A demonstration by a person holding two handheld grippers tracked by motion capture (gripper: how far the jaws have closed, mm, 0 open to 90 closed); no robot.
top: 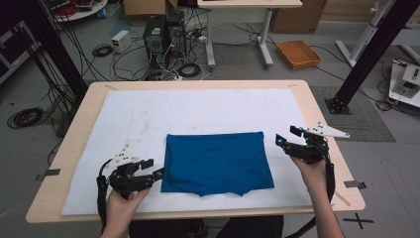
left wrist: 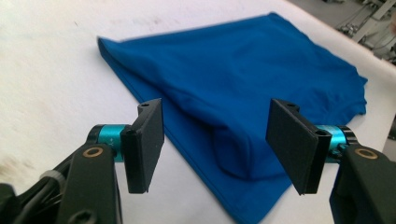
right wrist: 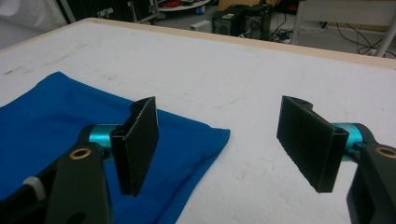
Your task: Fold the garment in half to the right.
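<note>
The left claw (top: pixel 157 167) stands wide open near the front left of the bench (top: pixel 89 99), its jaws just short of the near left corner of the blue cloth (top: pixel 218 163); in the left gripper view that corner lies between the spread jaws with nothing pressed on it yet (the pads are clear of the fabric). The cloth itself is folded into a rough rectangle and lies flat on the white mat (top: pixel 129 119) in the middle of the bench, somewhat nearer the front edge than the back. It looks like thin knit fabric: light, limp, with no stiffness of its own, so it should drape and sag from wherever it is pinched, and its folded layers may slide apart if only the top one is caught. The best holds are probably the corners or the hemmed edge, taking all layers at once, with the jaws coming in low along the mat. The right claw (top: pixel 285 136) is likewise open and empty, held beside the cloth's far right corner toward the right edge of the bench, apart from the fabric.
</note>
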